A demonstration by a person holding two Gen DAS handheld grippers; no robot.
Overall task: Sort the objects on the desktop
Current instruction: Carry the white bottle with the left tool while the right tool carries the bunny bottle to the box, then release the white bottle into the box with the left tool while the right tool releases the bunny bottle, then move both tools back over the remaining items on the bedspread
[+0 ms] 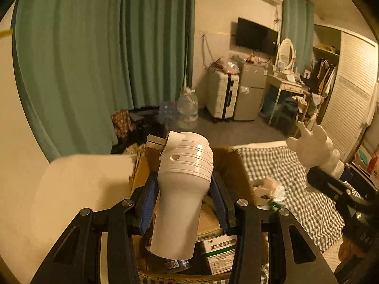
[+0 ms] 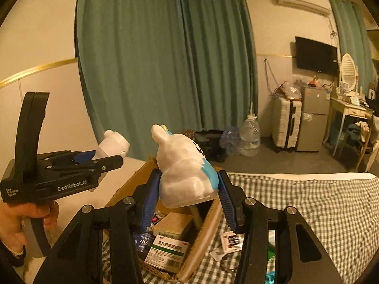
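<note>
Both tongs loaded and poised over the same open cardboard box (image 2: 203, 234), which sits on a bed with a checked cover (image 2: 308, 213). Left tongs (image 1: 184, 189) clenched on a white ribbed bottle-shaped object (image 1: 182, 184), gripped around its narrower body, wide ribbed end pointing away, hanging above the box's interior. Right tongs (image 2: 187, 189) clenched on a white rabbit-shaped figure with blue trim (image 2: 184, 168), pads pressing its lower flanks, ears up, likewise above the box's opening. Already lying inside the box: a green-and-white medicine carton (image 2: 168, 250), a tan carton (image 2: 173, 224) just behind it, a dark packet (image 2: 142, 243) toward the box's left wall. Still loose on the bed beside the box's right wall: a small printed card or packet (image 2: 232, 240), plus crumpled white wrapping (image 1: 267, 187) near the box's far right corner. By the look of it, sorting well under way but not finished: several things boxed, two in mid-air awaiting release, a few scraps left on the cover. Whether more lies beyond the views, impossible to tell.
</note>
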